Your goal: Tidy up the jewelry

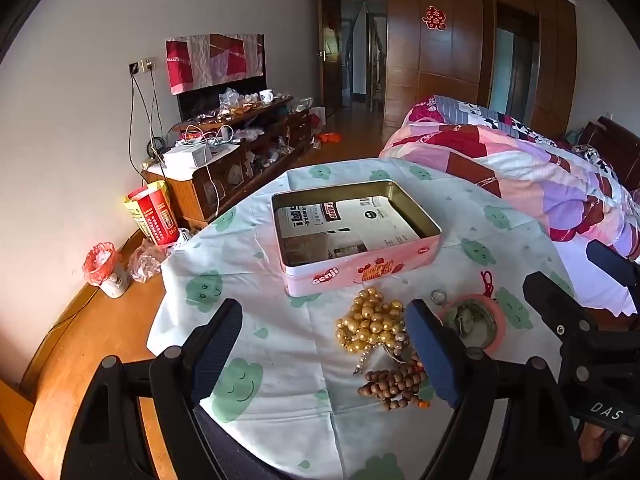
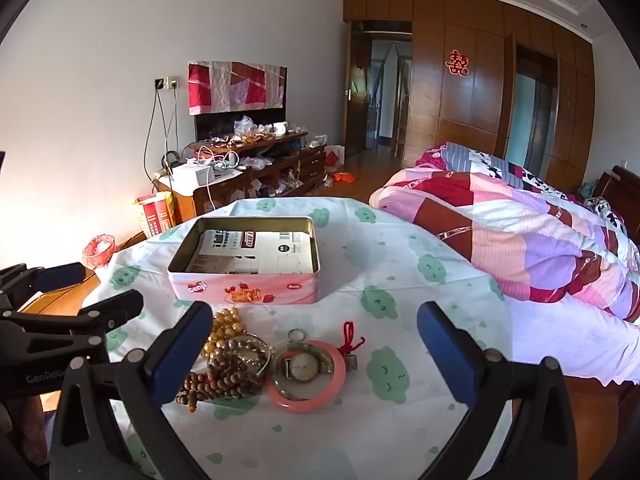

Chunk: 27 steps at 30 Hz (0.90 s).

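Golden bead necklace (image 1: pixel 370 320) lies between the left gripper's (image 1: pixel 326 354) wide jaws, untouched

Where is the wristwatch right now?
In the right wrist view the wristwatch lies on the tablecloth inside the pink bangle, right of the wooden bead bracelet and in front of the open pink tin.

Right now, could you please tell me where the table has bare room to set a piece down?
Bare cloth lies right of the tin, and right of the pink bangle. The tin's floor holds only paper. Crowded: the gold beads, brown beads and watch huddle before the tin.
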Motion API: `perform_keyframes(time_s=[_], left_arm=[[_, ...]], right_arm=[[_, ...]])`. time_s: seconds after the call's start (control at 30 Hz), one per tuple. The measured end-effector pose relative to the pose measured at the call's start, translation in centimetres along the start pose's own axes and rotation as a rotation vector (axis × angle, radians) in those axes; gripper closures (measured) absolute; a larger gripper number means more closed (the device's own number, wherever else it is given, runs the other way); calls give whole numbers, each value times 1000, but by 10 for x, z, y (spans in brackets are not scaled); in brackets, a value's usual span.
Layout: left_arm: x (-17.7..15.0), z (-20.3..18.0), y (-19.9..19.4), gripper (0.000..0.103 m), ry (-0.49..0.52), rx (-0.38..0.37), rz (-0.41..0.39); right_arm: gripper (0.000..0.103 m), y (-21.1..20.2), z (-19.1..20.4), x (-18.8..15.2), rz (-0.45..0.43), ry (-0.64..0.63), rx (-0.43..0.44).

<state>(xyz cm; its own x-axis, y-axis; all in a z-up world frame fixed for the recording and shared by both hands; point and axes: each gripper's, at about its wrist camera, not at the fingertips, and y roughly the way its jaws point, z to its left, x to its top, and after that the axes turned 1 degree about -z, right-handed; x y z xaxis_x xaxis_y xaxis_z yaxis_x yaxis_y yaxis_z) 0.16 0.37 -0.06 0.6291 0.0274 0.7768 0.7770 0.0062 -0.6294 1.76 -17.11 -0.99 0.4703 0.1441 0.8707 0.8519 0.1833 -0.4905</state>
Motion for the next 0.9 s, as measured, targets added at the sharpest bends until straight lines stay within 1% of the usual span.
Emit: perform_keyframes(time_s=[0.03, 0.1, 0.17, 0.2, 0.3, 0.33, 0.4, 0.9], left_arm=[[-1, -4, -2, 19, 30, 25, -15], [-1, -11, -4, 19, 41, 49, -16], [-1, -13, -3, 19, 43, 46, -14], [1, -10, -1, 19, 27, 35, -1], [0, -11, 1, 19, 31, 38, -2], [0, -11, 0, 19, 29, 41, -4], [0, -6, -3, 19, 24, 31, -2], [-1, -3, 0, 19, 21, 36, 10]], right_arm=[[0, 0, -1, 0, 2, 2, 0], [0, 2, -2, 0, 9, 6, -2], [0, 2, -3, -1, 11, 9, -4], [0, 2, -3, -1, 13, 7, -4], [0, 3, -4, -3, 15, 3, -6], [0, 4, -8, 0, 30, 19, 5], [0, 6, -1, -3, 27, 13, 3], [0, 8, -1, -6, 42, 11, 7]])
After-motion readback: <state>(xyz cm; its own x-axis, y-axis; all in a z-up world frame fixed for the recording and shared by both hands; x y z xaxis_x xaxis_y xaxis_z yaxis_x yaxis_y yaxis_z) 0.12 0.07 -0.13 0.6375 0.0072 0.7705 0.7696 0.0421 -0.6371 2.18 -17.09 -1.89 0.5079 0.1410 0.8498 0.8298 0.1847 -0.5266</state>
